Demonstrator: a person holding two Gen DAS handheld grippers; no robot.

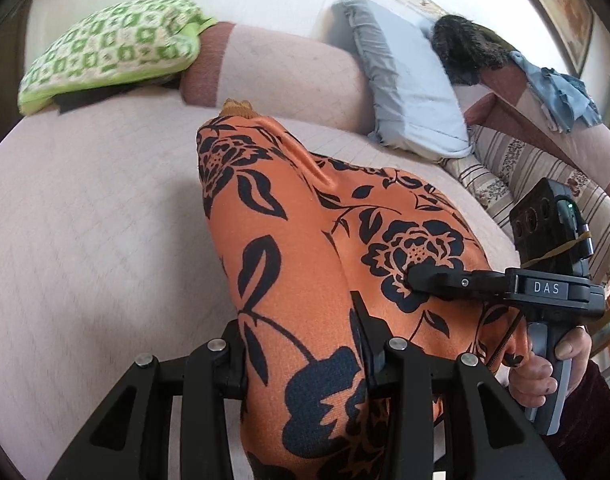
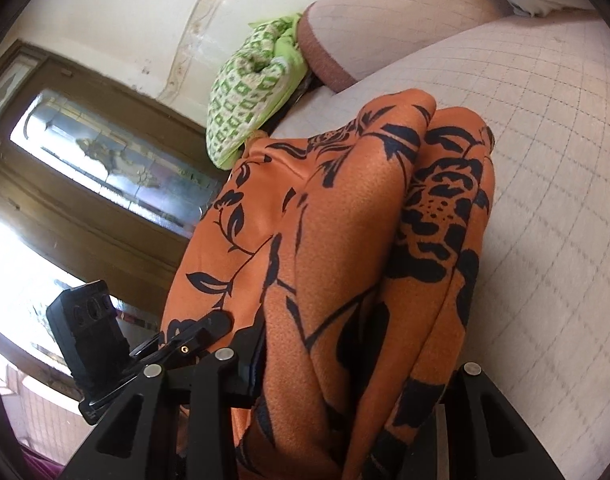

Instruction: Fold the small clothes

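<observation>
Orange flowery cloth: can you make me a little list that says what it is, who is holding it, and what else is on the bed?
cloth: orange garment with black flower print, bunched and lifted
left gripper: shut on the garment
right gripper: shut on the garment
underneath: pale quilted bed cover
also there: green patterned cushion, grey pillow
fold: not yet flat or finished

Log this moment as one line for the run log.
left gripper: shut on orange floral garment | right gripper: shut on garment | garment lifted over pale quilted bed
</observation>
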